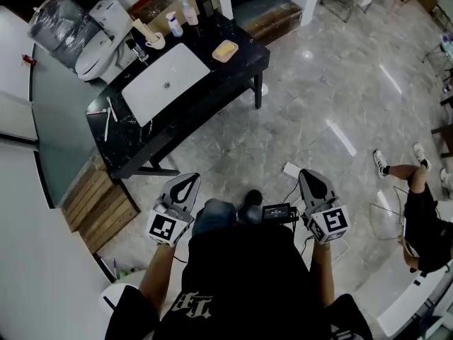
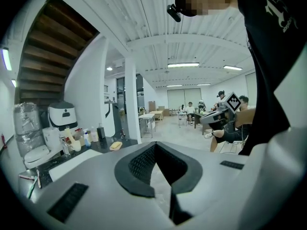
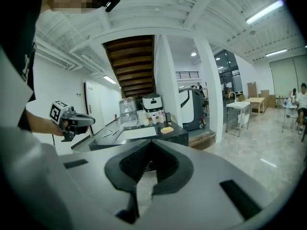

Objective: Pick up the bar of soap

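both jaws shut & empty: left gripper (image 1: 185,180) and right gripper (image 1: 312,176), low in frame. bar of soap (image 1: 225,50) lies upper centre on the black counter (image 1: 245,48), right of the white sink (image 1: 166,83), well apart from me. prob light, hard, slick; i'd pinch its long sides mid-bar.

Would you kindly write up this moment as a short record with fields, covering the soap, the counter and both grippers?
soap: yellow bar lying on the black counter, to the right of the white sink in the head view
left gripper: shut, empty, held close to the person's body, well apart from the counter
right gripper: shut, empty, also well short of the counter
task stage: soap not yet reached, nothing touching it
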Available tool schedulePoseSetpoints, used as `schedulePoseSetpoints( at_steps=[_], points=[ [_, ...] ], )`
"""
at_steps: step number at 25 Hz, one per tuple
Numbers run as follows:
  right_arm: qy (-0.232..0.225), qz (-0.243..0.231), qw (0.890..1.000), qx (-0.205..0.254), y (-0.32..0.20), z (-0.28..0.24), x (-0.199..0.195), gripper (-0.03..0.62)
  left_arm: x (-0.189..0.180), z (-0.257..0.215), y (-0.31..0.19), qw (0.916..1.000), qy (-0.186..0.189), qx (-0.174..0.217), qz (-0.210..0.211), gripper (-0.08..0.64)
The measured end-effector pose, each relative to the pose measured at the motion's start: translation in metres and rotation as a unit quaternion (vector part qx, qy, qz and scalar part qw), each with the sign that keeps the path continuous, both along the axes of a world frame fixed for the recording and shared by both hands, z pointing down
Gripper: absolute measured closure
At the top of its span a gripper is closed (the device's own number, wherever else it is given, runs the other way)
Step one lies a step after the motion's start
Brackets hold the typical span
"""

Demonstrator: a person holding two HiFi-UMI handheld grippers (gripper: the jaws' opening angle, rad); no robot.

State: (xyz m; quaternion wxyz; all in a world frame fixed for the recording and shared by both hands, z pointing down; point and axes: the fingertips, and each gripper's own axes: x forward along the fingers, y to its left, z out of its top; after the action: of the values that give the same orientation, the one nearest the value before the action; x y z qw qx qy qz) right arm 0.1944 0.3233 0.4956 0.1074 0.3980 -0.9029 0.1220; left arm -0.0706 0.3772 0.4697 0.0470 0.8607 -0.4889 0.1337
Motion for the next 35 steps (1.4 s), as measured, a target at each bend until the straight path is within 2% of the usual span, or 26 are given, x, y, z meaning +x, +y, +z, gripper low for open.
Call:
schedulePoseSetpoints(
  at_steps=[2, 5, 11, 14, 19, 23, 28, 35],
  points=[
    [0.001, -0.007, 1.0, -0.018, -0.008, 0.008, 0.005, 0.581, 0.004, 0.004, -0.011, 1.0, -0.002, -0.006, -0.001, 0.558],
    [0.028, -0.019, 0.999, -0.035, -0.015, 0.024, 0.011, 0.581, 0.011, 0.011, -0.028, 0.9998, -0.006, -0.016, 0.007, 0.558],
    [0.023, -0.013, 0.998, -0.053, -0.04, 0.036, 0.016, 0.581, 0.028, 0.008, -0.068, 0.9993, 0.01, -0.015, 0.034, 0.558],
    [0.019, 0.004, 0.998, -0.052, -0.059, 0.037, 0.015, 0.581, 0.022, 0.016, -0.093, 0.9988, 0.01, -0.02, 0.045, 0.558],
    [0.008, 0.055, 0.997, -0.05, -0.116, 0.03, 0.013, 0.581, 0.018, 0.011, -0.165, 0.9967, 0.042, -0.013, 0.068, 0.558],
    [0.032, 0.058, 0.996, -0.06, -0.159, 0.031, -0.004, 0.581, 0.01, 0.011, -0.222, 0.9941, 0.038, -0.01, 0.1, 0.558],
    [0.049, 0.075, 0.993, -0.077, -0.218, 0.034, -0.033, 0.581, -0.018, 0.009, -0.288, 0.9905, 0.074, -0.025, 0.113, 0.558],
    [0.079, 0.063, 0.991, -0.093, -0.283, 0.026, -0.095, 0.581, -0.062, 0.02, -0.36, 0.9858, 0.089, -0.044, 0.136, 0.558]
  ],
)
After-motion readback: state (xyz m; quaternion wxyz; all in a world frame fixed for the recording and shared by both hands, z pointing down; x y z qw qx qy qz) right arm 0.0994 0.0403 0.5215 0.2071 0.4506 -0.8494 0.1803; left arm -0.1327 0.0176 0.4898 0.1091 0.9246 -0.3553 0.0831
